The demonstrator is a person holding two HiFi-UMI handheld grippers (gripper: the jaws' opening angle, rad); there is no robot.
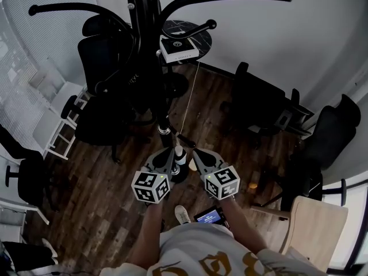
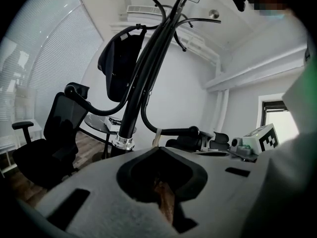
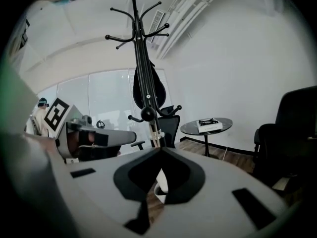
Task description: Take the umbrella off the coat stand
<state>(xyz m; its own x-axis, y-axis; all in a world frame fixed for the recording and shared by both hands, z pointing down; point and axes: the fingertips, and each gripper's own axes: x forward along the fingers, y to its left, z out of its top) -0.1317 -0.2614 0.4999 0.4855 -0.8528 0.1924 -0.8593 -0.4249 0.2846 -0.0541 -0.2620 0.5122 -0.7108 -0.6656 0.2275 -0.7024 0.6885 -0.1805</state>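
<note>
The black coat stand [image 1: 138,36] rises right in front of me, its hooks spreading at the top [image 3: 136,26]. A slim black shaft with a chrome collar [image 1: 164,130] runs down along the pole, and I cannot tell whether it is the umbrella or the pole. A white piece [image 1: 180,154] sits at its lower end. A dark drop-shaped item [image 2: 120,58] hangs from an upper hook. My left gripper [image 1: 171,154] and right gripper [image 1: 194,153] are side by side just short of the pole. Both are shut and hold nothing.
A round dark table [image 1: 201,38] with a white box [image 1: 179,49] stands behind the stand. Black office chairs [image 1: 106,62] [image 1: 261,105] flank it on the wooden floor. A wooden chair [image 1: 313,226] is at my right, and white walls and blinds lie beyond.
</note>
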